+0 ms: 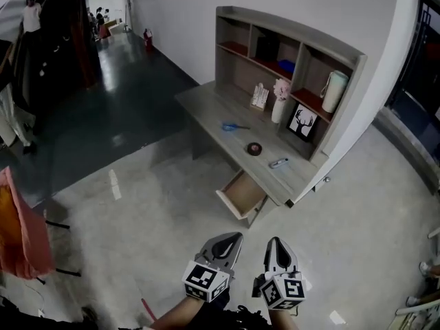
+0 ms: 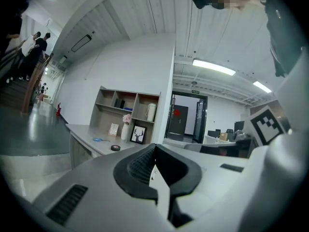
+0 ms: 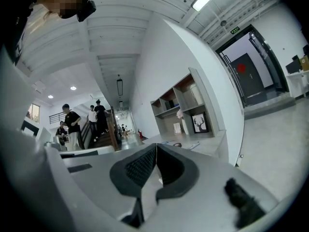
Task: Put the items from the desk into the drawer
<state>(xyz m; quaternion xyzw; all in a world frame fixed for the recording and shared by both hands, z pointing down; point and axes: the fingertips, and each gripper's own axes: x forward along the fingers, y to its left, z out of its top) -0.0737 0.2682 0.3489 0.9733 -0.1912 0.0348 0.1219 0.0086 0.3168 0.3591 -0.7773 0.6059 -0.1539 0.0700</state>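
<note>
Both left gripper (image 1: 236,238) and right gripper (image 1: 276,240), fingers together, hang well short of the desk (image 1: 206,108).

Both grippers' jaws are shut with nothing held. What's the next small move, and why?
Probably step closer to the desk. The left gripper and right gripper are both shut, empty and well short of it, while the blue scissors, tape roll and pen-like item lie on top and the drawer stands open.

Matt grey wood-grain table (image 1: 206,108) and pale wooden drawer (image 1: 243,193) on a smooth, speckled concrete floor (image 1: 158,205); at 10 o'clock, dark flooring (image 1: 117,95) gleams glossy. Left gripper (image 2: 155,149): matt grey plastic, with ribbed black fingers (image 2: 140,166).
</note>
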